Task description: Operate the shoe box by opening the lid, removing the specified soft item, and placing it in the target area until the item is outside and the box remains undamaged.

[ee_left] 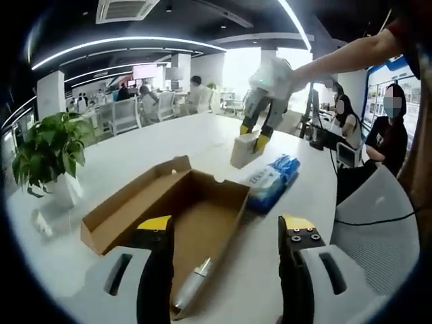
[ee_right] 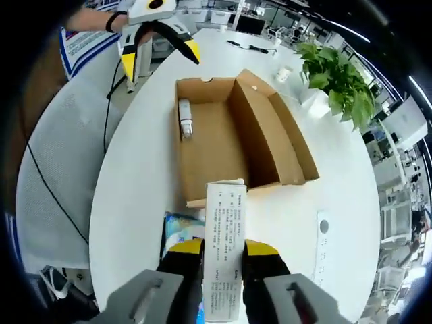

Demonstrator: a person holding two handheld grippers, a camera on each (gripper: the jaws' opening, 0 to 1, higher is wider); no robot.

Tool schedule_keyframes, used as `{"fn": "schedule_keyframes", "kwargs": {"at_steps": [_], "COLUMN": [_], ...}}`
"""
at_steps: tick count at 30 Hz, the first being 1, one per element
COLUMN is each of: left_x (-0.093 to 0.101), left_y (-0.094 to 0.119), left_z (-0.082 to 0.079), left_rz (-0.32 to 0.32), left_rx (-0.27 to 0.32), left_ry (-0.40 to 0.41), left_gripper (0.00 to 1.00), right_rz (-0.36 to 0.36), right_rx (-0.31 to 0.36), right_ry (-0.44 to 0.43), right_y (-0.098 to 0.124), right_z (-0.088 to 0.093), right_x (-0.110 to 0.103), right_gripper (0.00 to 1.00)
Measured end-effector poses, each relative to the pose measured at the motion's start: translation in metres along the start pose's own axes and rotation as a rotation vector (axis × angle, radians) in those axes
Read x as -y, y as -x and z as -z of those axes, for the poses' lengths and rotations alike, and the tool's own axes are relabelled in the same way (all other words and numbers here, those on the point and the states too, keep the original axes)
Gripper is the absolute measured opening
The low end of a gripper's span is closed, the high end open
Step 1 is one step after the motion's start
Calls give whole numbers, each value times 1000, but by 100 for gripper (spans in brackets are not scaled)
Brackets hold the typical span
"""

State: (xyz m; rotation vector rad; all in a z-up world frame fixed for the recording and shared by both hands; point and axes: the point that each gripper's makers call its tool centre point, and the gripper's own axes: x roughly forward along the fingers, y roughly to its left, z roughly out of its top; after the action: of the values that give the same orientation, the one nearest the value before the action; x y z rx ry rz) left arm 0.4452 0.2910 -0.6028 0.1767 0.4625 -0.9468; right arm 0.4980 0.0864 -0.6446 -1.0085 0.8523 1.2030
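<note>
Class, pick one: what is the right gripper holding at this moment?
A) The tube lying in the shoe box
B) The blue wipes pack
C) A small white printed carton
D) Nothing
C: in the right gripper view the right gripper is clamped on the small white printed carton, while the tube lies in the open shoe box.

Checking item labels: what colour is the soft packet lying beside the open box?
Blue and white, clearest in the left gripper view: packet beside the box.
</note>
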Motion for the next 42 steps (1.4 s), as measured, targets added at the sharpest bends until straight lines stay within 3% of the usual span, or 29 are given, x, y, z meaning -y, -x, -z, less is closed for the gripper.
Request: {"fn": "schedule_keyframes", "kwargs": {"at_steps": [11, 26, 42], "left_x": [9, 16, 19], "left_y": [-2, 5, 6], "left_z": [1, 4, 3], "left_rz": [14, 9, -5], "left_rx": [-9, -26, -47], "left_ry": [-6, -7, -1], "left_gripper": [64, 63, 63], "right_rz": [8, 13, -15], "right_rx": [-38, -91, -149], "right_ry": [-61, -91, -90], "right_y": [5, 1, -22], "right_z": [54, 114, 164], "right_x": [-3, -1, 5], "right_gripper": [17, 17, 17]}}
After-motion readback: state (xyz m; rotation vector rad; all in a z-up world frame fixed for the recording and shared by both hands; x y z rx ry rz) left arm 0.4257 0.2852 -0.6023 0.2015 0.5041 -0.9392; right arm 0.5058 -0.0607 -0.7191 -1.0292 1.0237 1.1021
